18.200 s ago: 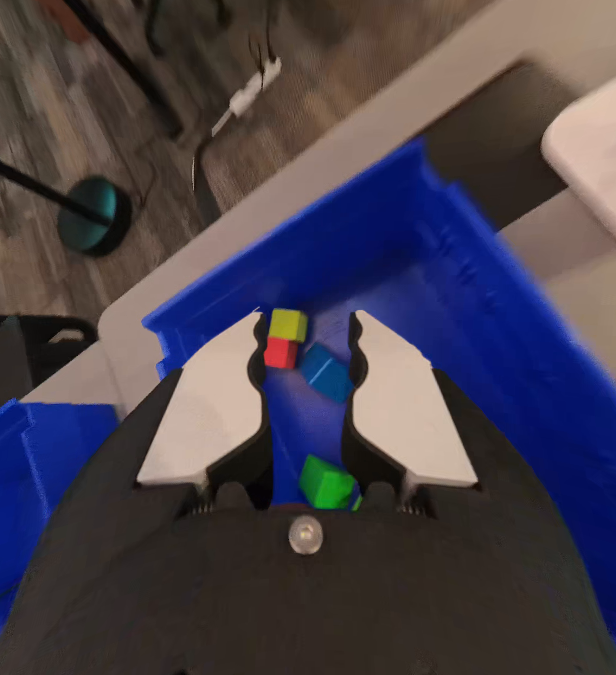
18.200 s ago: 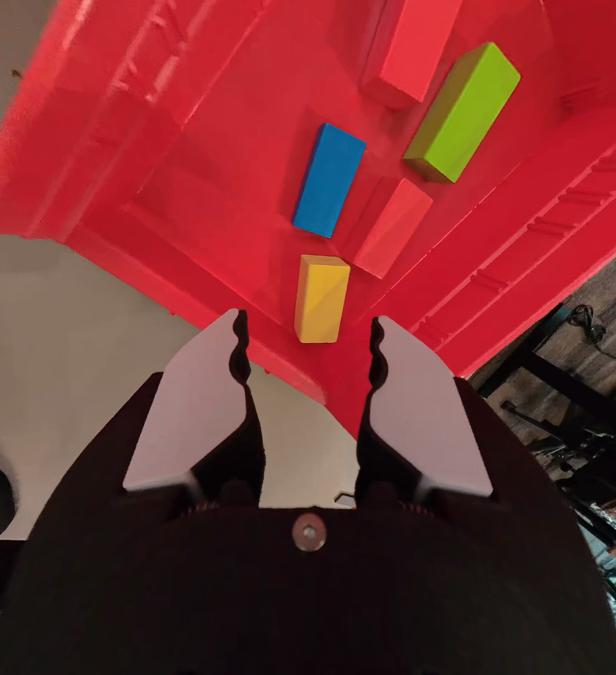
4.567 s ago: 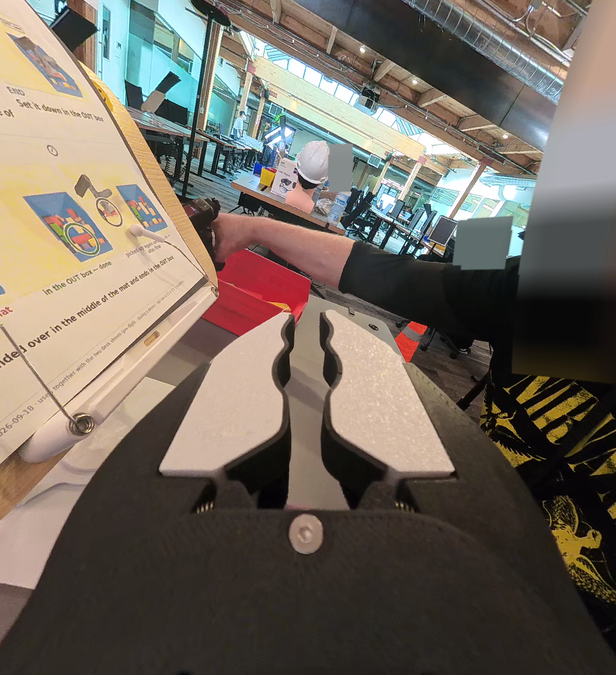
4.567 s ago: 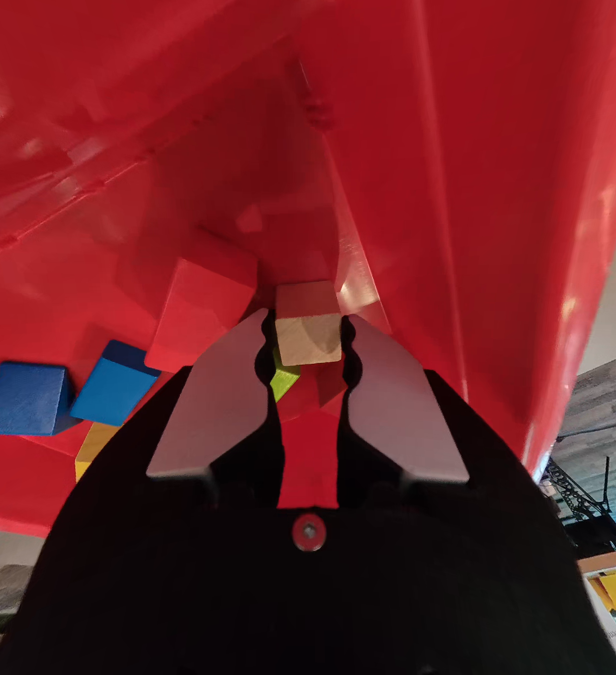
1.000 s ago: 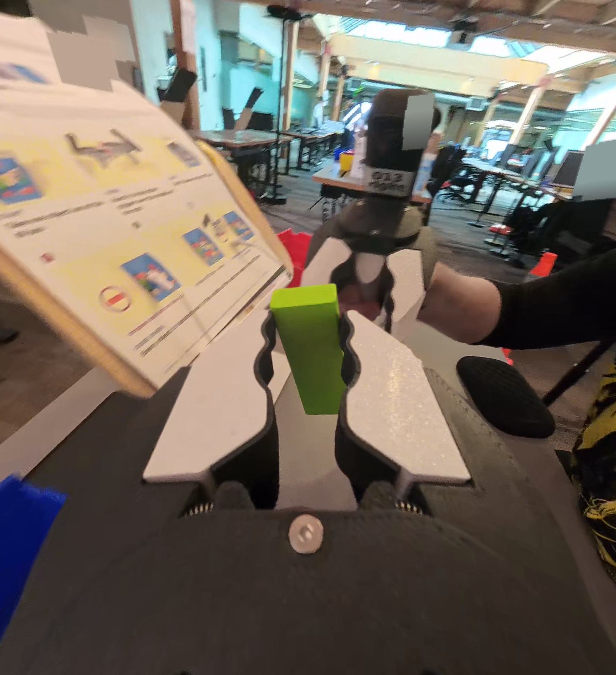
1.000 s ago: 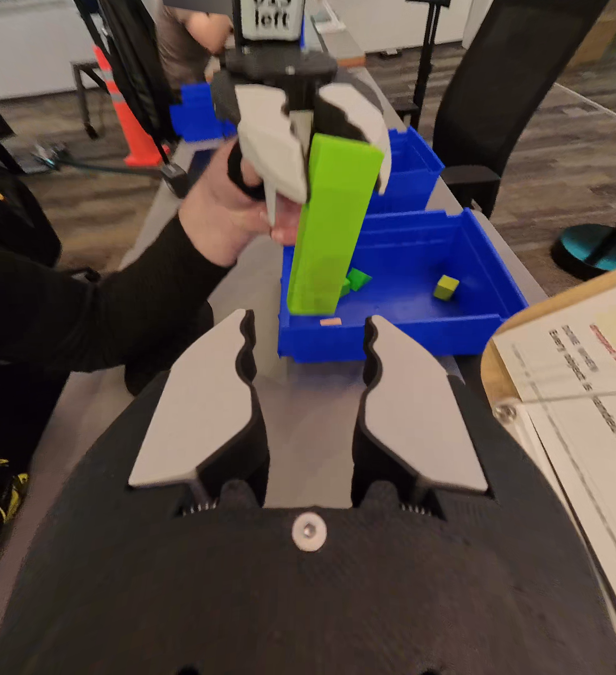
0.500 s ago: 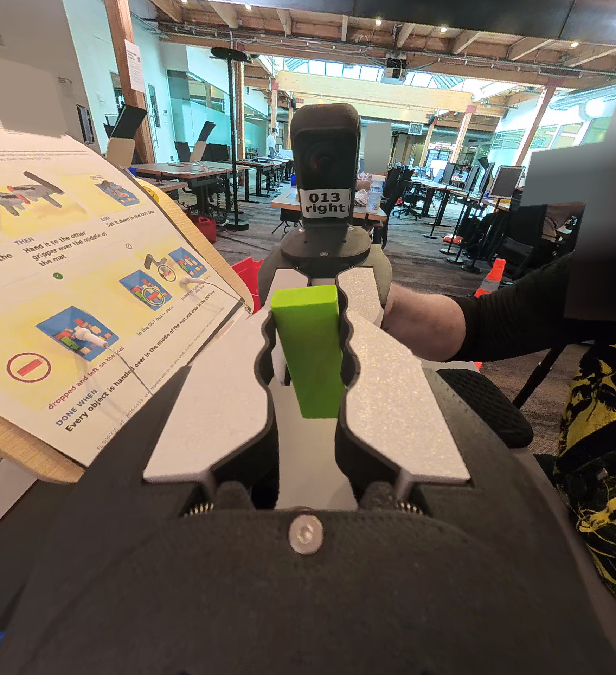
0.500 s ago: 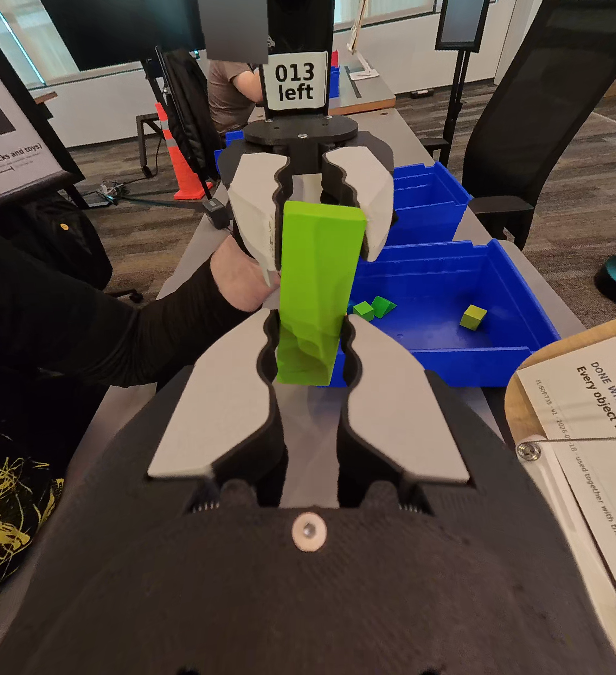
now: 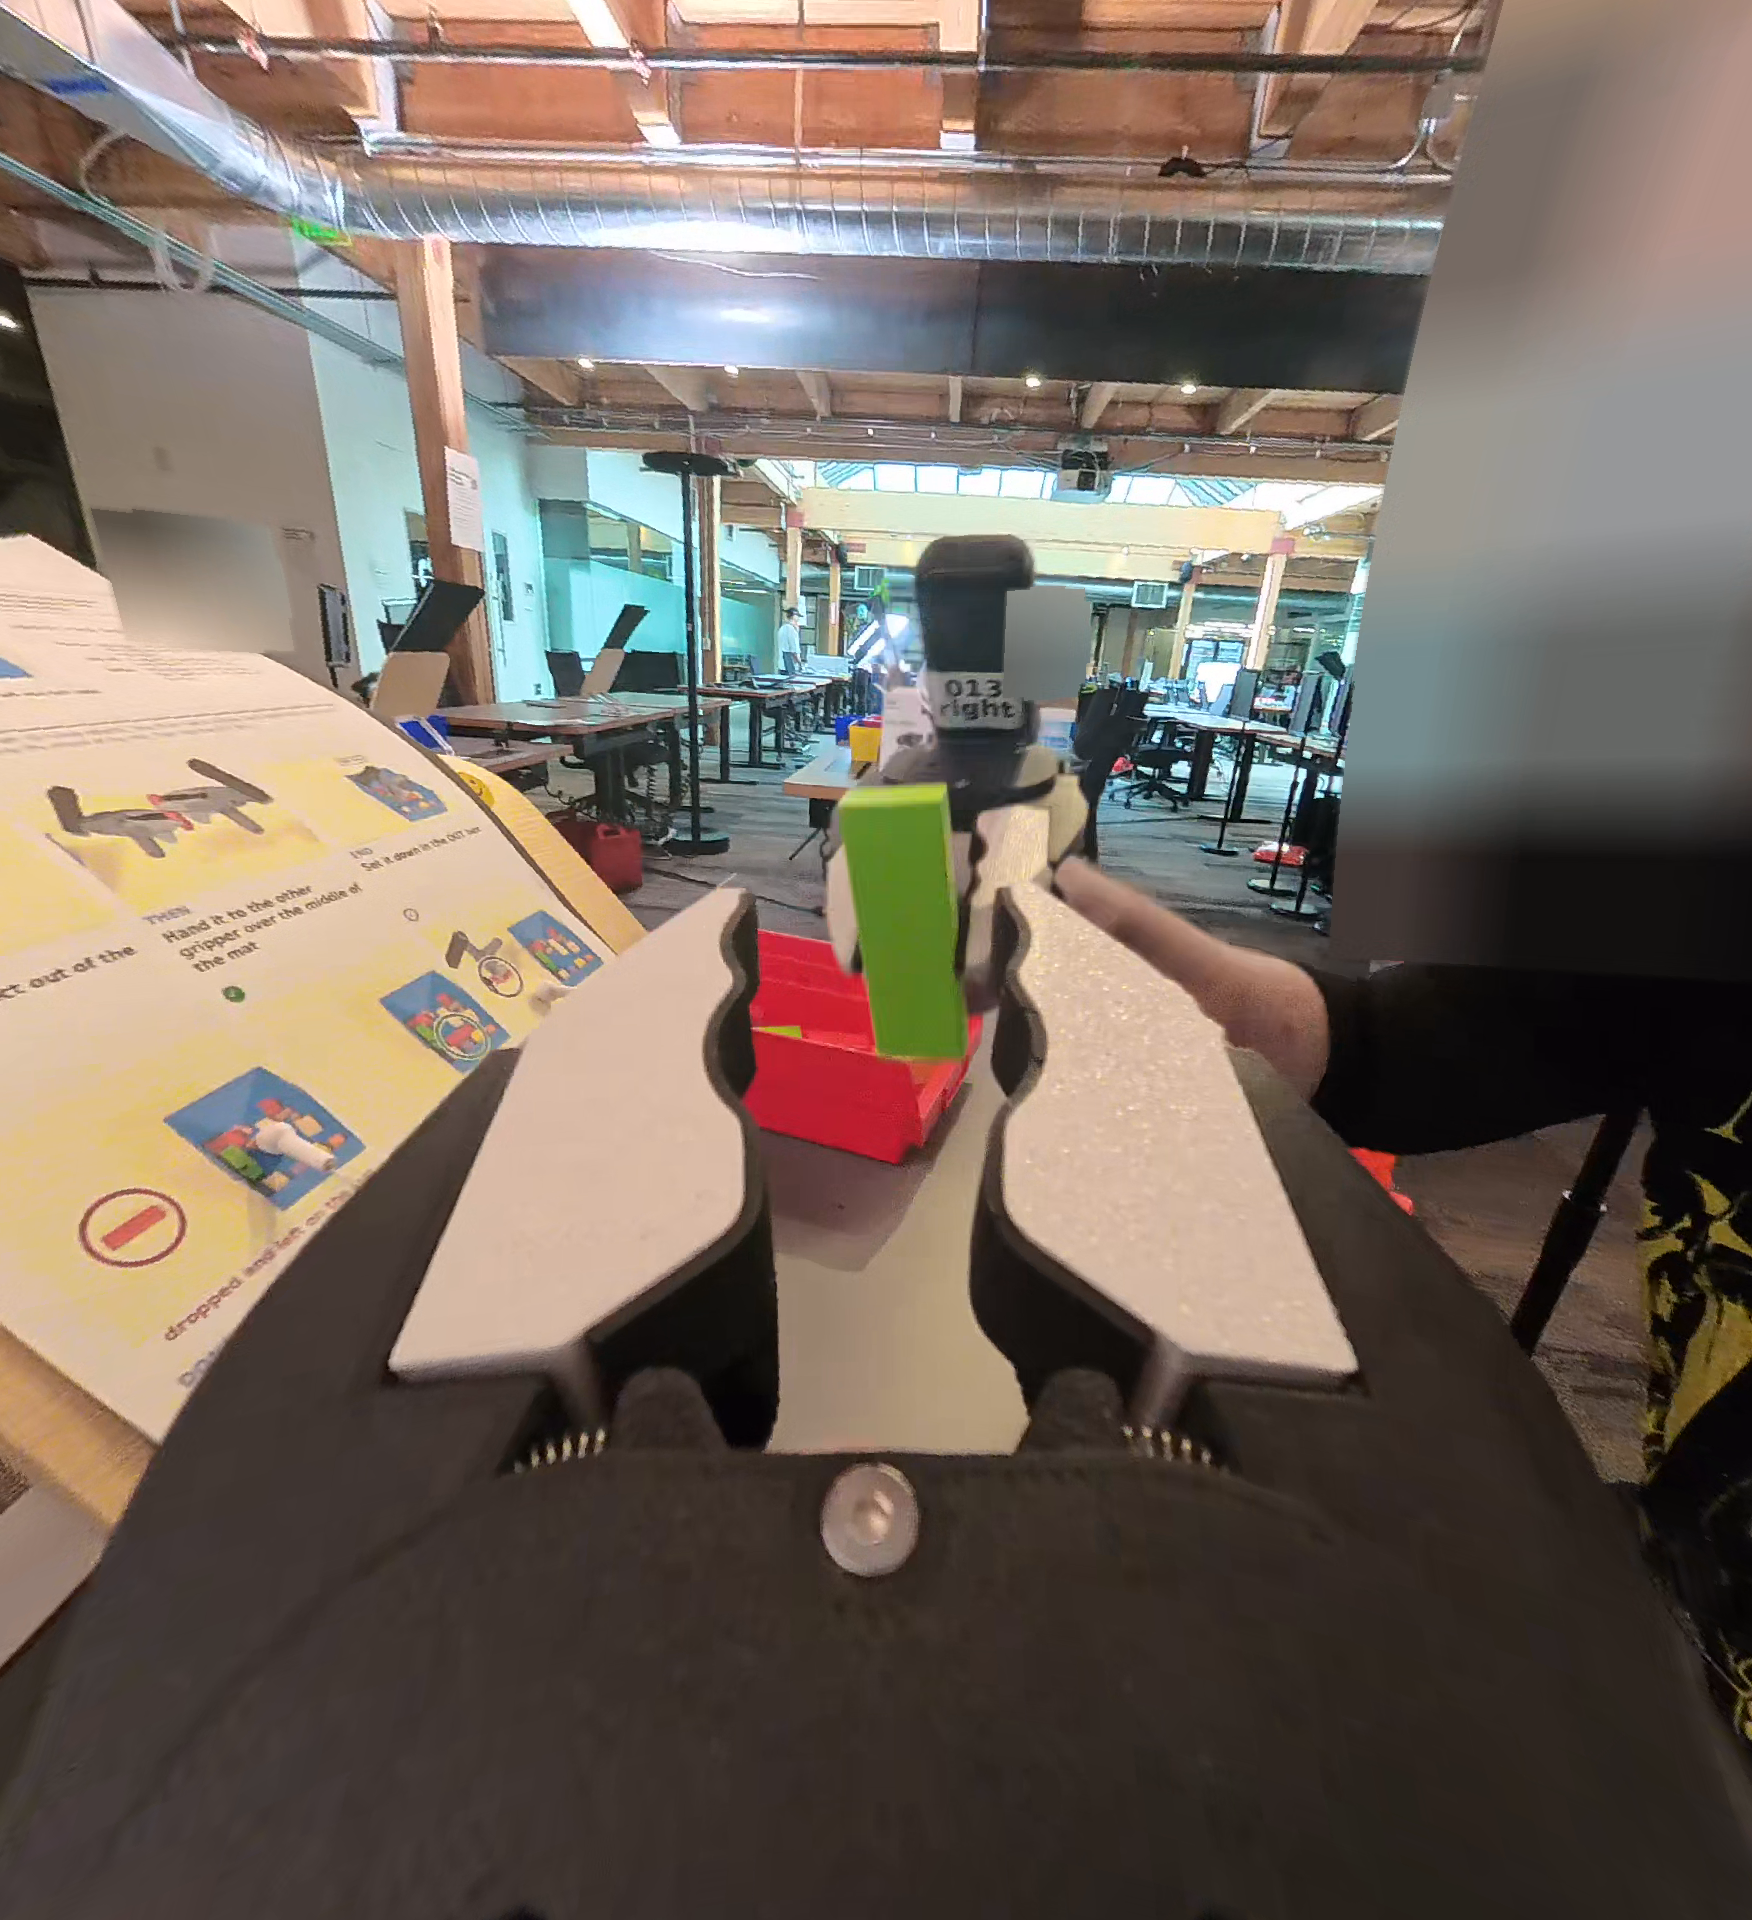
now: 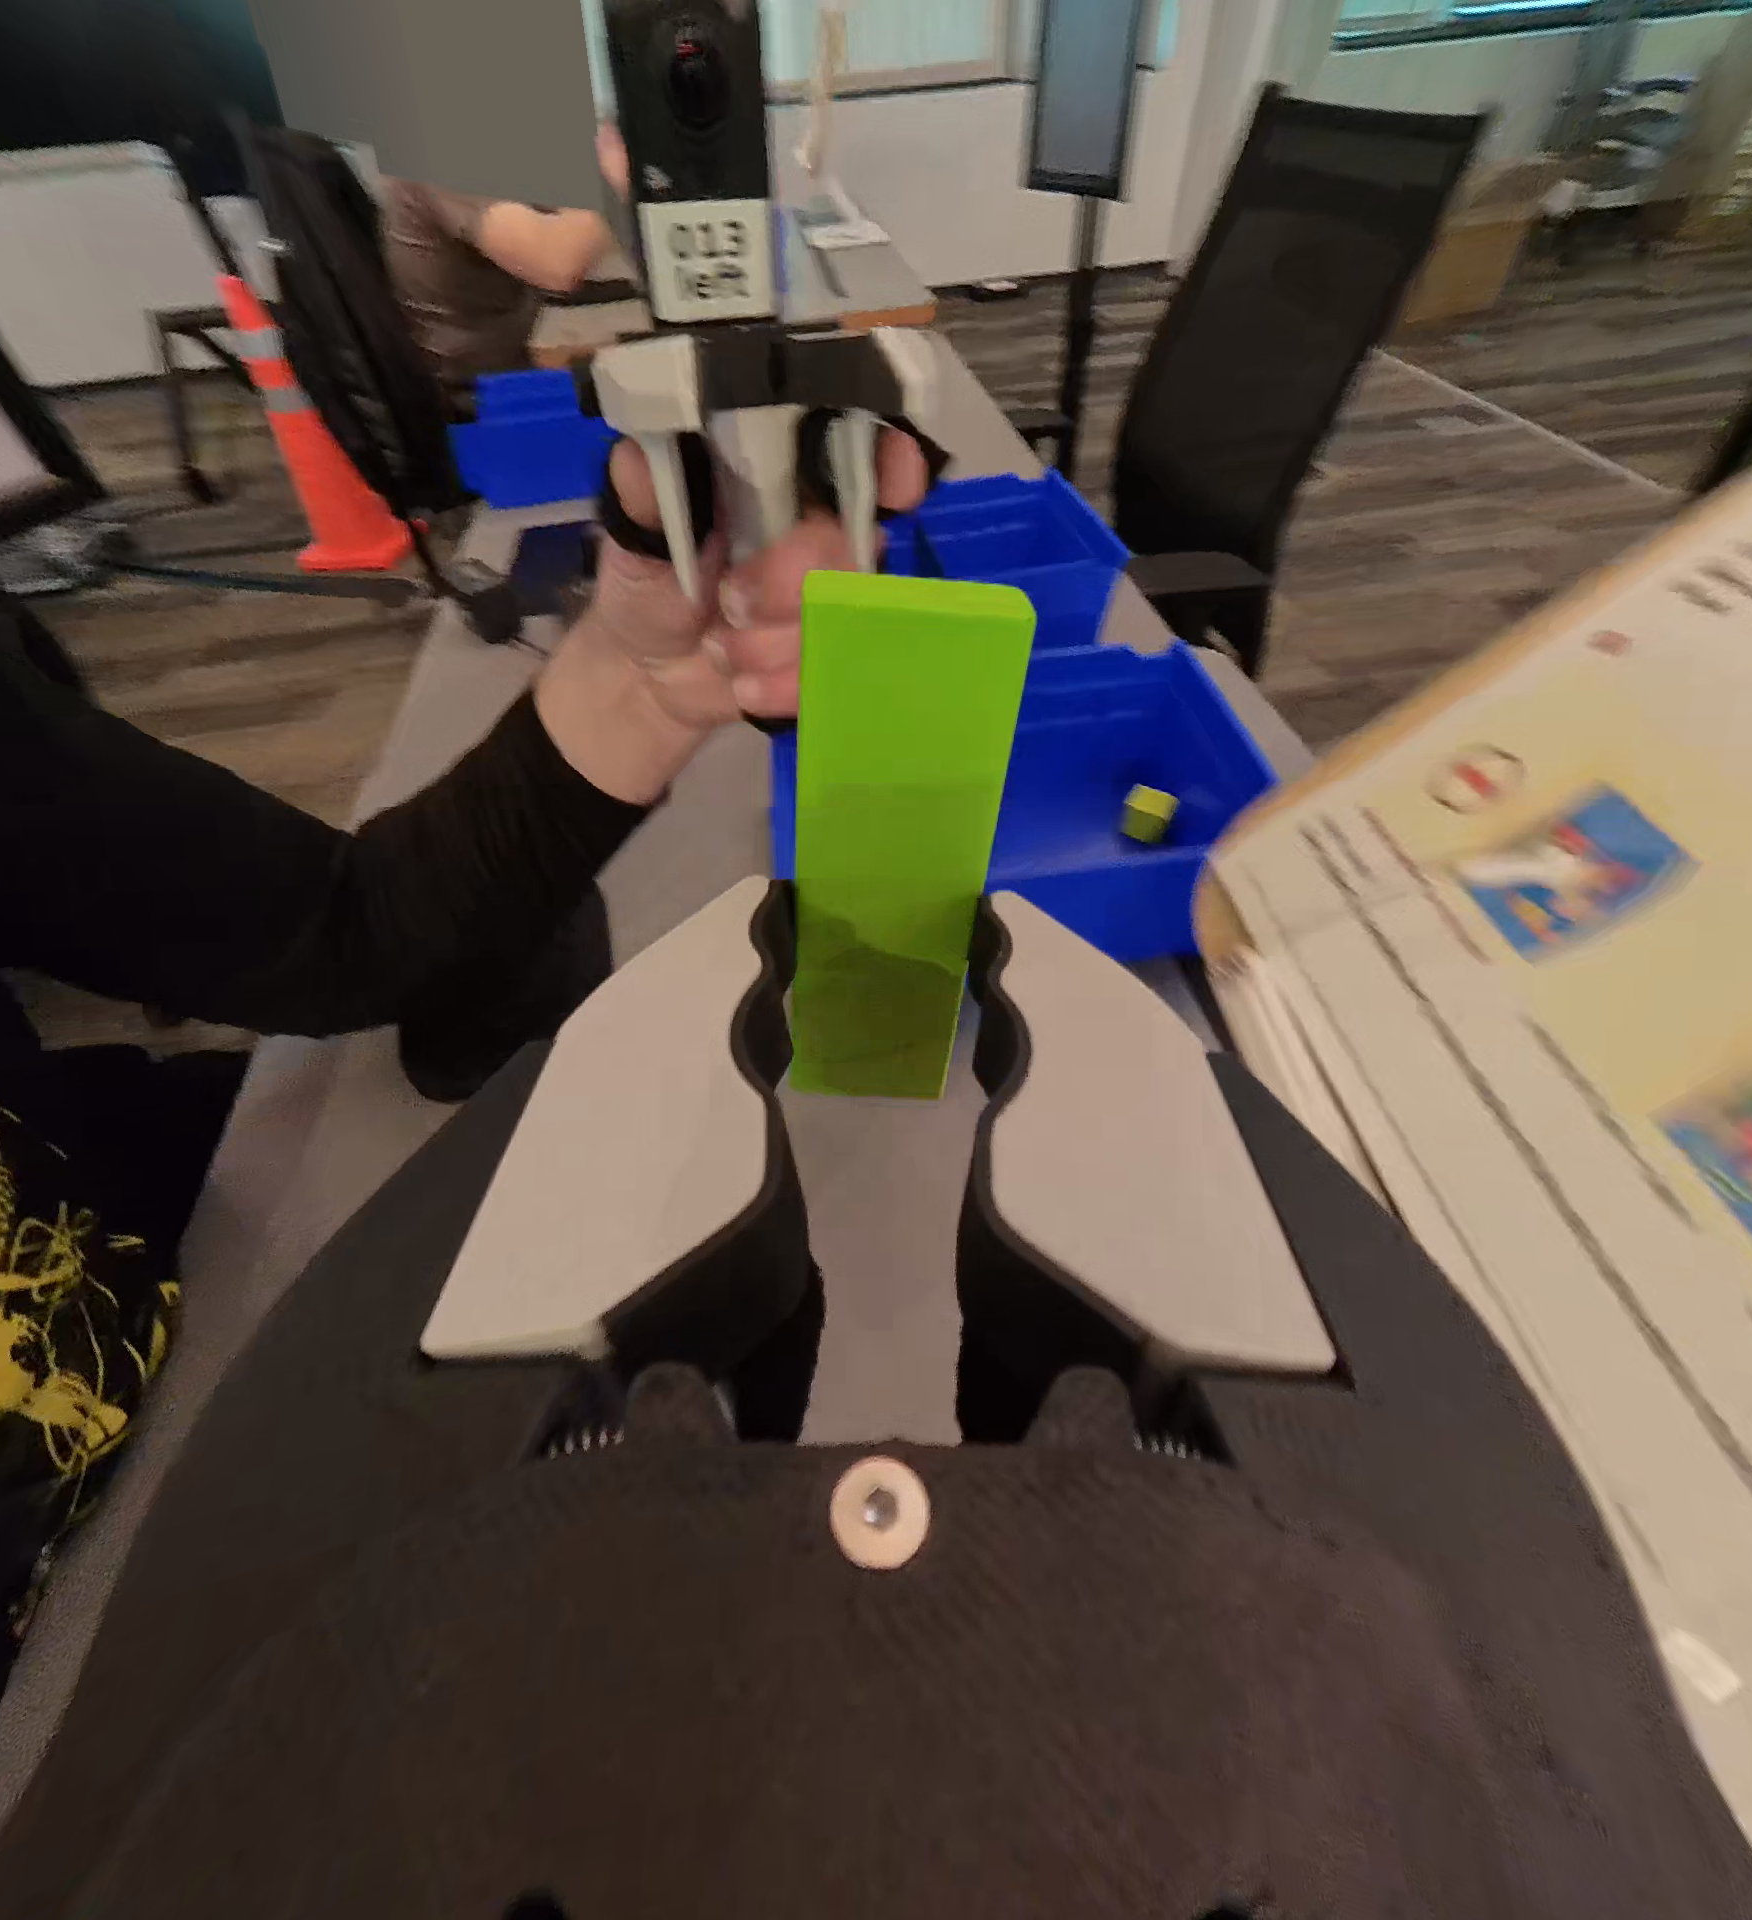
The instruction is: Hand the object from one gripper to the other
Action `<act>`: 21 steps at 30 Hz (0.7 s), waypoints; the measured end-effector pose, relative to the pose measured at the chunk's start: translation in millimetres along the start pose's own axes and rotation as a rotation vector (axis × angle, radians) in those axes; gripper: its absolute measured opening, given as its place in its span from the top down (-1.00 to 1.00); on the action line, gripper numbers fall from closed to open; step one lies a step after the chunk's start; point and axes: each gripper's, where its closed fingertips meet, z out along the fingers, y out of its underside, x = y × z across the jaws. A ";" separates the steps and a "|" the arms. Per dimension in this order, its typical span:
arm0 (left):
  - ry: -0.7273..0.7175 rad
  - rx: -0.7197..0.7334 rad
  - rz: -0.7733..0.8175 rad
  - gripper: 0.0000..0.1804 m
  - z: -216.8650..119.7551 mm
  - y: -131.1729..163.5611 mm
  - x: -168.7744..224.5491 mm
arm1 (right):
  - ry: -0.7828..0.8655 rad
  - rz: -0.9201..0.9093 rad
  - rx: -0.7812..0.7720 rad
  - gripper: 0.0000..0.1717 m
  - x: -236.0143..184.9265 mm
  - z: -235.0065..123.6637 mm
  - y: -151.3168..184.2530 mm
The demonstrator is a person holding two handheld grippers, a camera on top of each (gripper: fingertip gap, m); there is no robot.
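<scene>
The right gripper (image 10: 877, 987) has its two fingers (image 10: 643, 1122) pressed against the lower end of a long green block (image 10: 898, 821), one pad on each narrow side, so the block stands up out of the grip with most of its length free above the fingertips; holding it by one end like this leaves the other end clear for a partner tool to take or let go. The left gripper (image 9: 872, 997) has its fingers (image 9: 602, 1122) spread with nothing between them, and in its own view the block sits farther off, in front of the opposite tool and apart from both pads, which suggests the handover itself is done and the block now belongs to the right side alone. In the right wrist view the left gripper hangs fingers-down just beyond the block's top, a hand (image 10: 664, 644) wrapped around its handle. Below and behind lie the grey table (image 10: 498, 790), a blue bin (image 10: 1204, 748) holding a small yellow-green cube (image 10: 1149, 811), and, seen from the left wrist, a red bin (image 9: 830, 1081). A propped instruction board (image 9: 228, 987) stands beside the work area.
</scene>
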 end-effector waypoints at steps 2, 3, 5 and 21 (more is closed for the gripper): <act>-0.017 -0.004 -0.006 0.56 -2.0 0.4 -4.1 | 0.130 0.035 -0.037 0.64 20.0 -50.4 11.1; -0.021 -0.011 -0.008 0.58 -2.4 1.8 -5.7 | 0.204 0.063 -0.057 0.65 32.5 -77.9 19.4; -0.037 -0.003 -0.014 0.60 -3.2 1.7 -9.6 | 0.359 0.144 -0.109 0.65 59.4 -134.3 43.5; -0.053 -0.013 -0.022 0.70 2.0 6.9 -14.3 | 0.799 0.716 -0.447 0.65 171.7 -248.5 303.0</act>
